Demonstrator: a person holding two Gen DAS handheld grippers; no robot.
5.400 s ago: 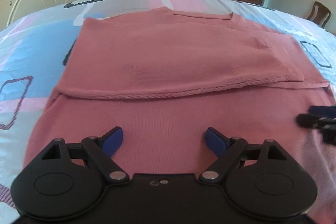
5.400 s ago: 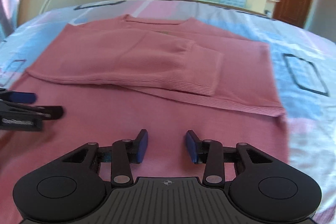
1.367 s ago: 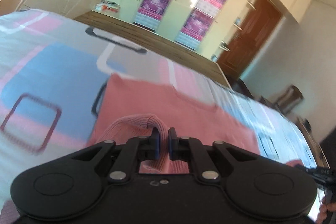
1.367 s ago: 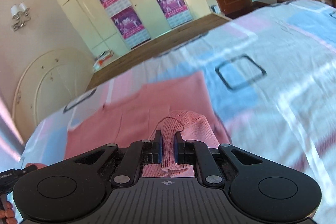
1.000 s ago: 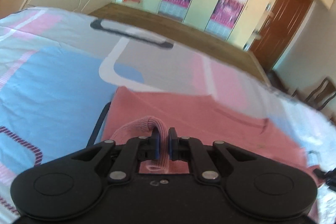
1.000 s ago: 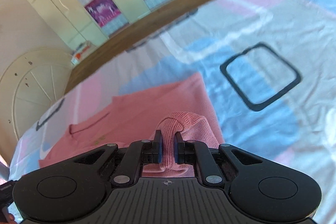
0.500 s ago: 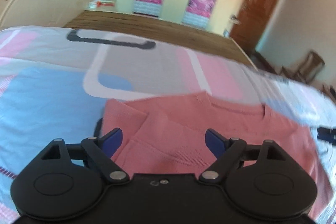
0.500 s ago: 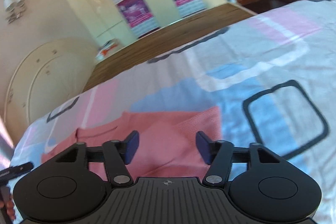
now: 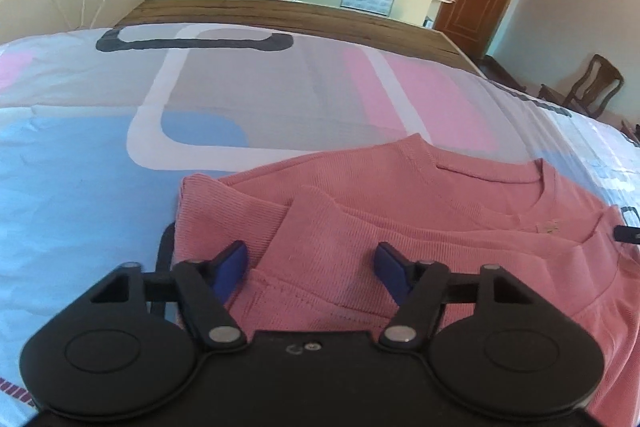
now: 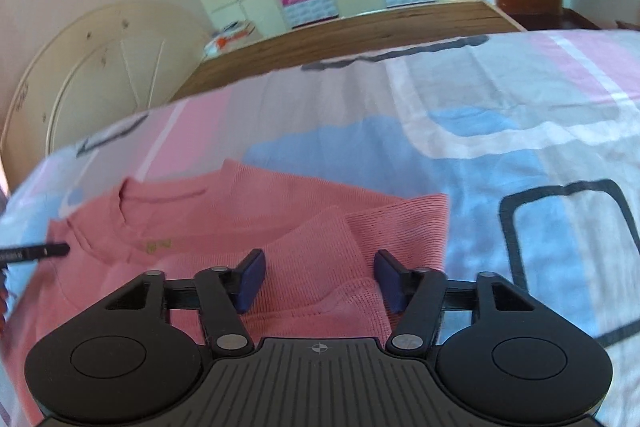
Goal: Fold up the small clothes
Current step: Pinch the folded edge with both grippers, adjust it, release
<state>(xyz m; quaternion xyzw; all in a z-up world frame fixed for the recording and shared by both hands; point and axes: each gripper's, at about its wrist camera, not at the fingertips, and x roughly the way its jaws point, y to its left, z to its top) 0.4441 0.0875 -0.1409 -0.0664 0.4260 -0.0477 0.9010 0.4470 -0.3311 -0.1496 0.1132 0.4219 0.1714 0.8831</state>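
Now both hems dropped. I've got L gripper (image 9: 310, 267) and R gripper (image 10: 318, 281) spread wide, nothing pinched, hovering over sweater (image 9: 420, 227). Sweater lies folded on bed (image 9: 100, 167), bottom half laid up near collar. 1 s ago both jaws pinched hem, mid-carry; 5 s ago sweater lay full length. Judgement: this fold done; next step probably side fold or smoothing.

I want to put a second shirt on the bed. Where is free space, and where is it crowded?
Bare bedsheet lies left of the pink sweater, beyond its collar toward the wooden bed edge, and right of it. Crowded: over the sweater, where left gripper and right gripper sit open.
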